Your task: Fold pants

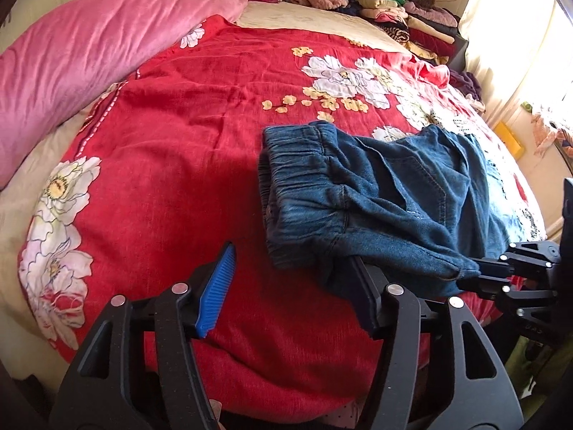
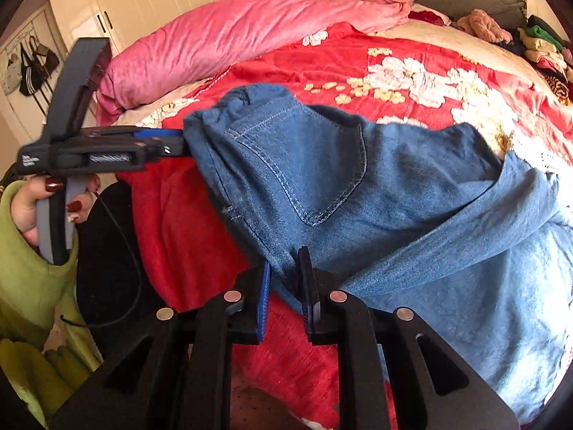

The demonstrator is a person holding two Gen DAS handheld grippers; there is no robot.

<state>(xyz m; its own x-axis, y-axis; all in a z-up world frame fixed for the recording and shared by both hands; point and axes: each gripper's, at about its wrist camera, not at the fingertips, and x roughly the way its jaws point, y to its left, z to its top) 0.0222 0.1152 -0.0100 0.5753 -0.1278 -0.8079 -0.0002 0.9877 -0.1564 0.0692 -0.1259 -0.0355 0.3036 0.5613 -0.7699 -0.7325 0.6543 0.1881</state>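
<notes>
Nearest to us, our right gripper [image 2: 284, 286] is clamped on a fold of the blue denim pants [image 2: 376, 208], the cloth pinched between its two blue-padded fingers [image 2: 264, 301] and bunching just ahead of the tips. Our left gripper [image 1: 286, 279] stands wide apart, holding nothing; its left finger [image 1: 216, 286] is bare above the red floral bedspread [image 1: 179, 143], while its right finger is tucked under the near edge of the pants. In the right wrist view the left gripper comes in from the left, its tip touching the waistband end of the pants, with the hand [image 2: 32, 208] around its handle.

Ahead of both grippers the pants lie partly folded on the bedspread, the gathered elastic waistband [image 1: 304, 179] up and to the left of the right gripper. Beyond, to the far left, lies a rolled pink blanket [image 1: 89, 53]. Farthest, to the right, sits a pile of folded clothes [image 1: 412, 18].
</notes>
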